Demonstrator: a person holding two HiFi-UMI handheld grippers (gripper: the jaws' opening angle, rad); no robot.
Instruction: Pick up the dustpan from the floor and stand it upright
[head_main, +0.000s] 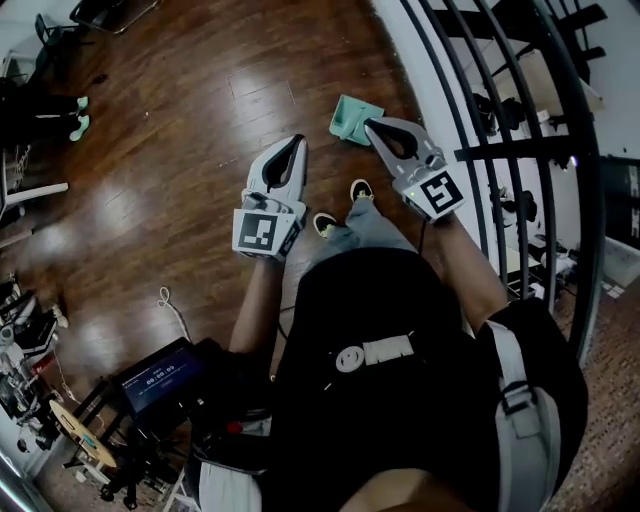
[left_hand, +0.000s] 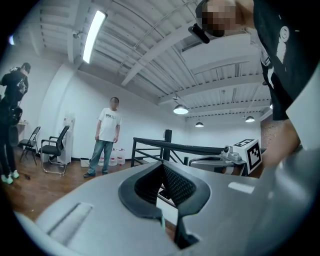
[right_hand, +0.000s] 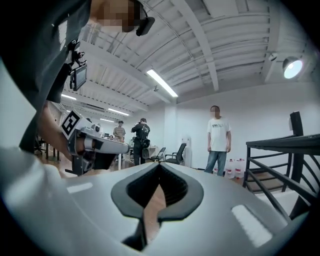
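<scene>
The teal dustpan (head_main: 355, 118) sits on the wooden floor close to the white base of the railing; I cannot tell whether it is upright. In the head view my right gripper (head_main: 370, 125) is held up level with its tip just right of the dustpan, jaws together, nothing in them. My left gripper (head_main: 296, 141) is raised beside it, further left, also shut and empty. The left gripper view shows its own shut jaws (left_hand: 162, 165) and the right gripper's marker cube (left_hand: 248, 152). The right gripper view shows shut jaws (right_hand: 159, 165). The dustpan appears in neither gripper view.
A black metal railing (head_main: 500, 150) runs along the right. A person in a white T-shirt (left_hand: 107, 135) stands across the room near office chairs (left_hand: 55, 150). A lit screen on a stand (head_main: 155, 380) and a loose cable (head_main: 170, 305) are at lower left.
</scene>
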